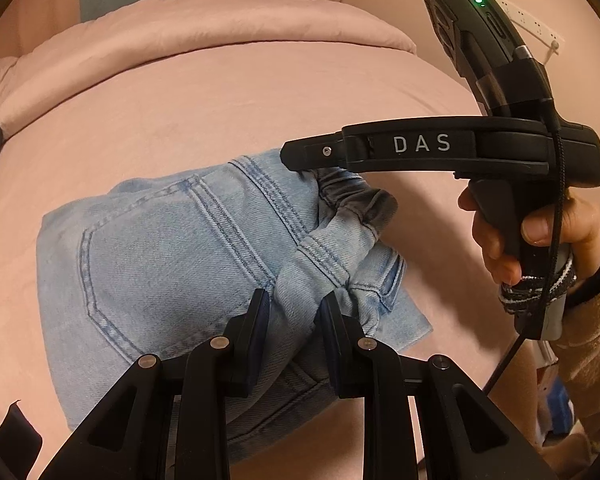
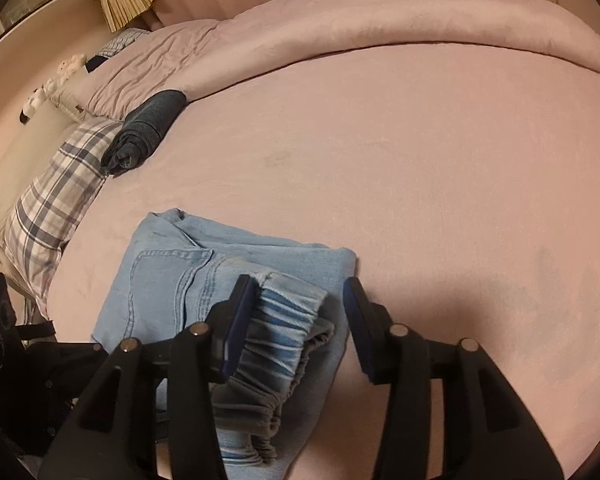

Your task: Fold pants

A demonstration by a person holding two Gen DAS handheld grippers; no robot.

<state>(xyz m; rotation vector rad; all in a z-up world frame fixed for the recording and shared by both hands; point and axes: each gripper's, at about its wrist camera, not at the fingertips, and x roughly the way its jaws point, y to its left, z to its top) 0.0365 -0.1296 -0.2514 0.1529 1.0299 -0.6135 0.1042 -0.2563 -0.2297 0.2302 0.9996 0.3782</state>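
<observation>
Left gripper (image 1: 292, 322) jaws pinch light-blue denim pants (image 1: 160, 260), 6 o'clock; right gripper (image 2: 300, 320) jaws open. Advice: flatten bunched elastic waistband (image 2: 276, 332) first.

The light blue jeans (image 1: 172, 264) lie folded on the pink bed (image 1: 220, 112), with a back pocket and its seams facing up. The left tool (image 1: 294, 320), at the near edge of the jeans, has its two fingers closed on a bunched fold of denim. At the far right corner of the jeans, the tip of the right tool (image 1: 296, 158) touches the gathered waistband. A hand (image 1: 540, 236) holds its black handle, right of the jeans.
</observation>
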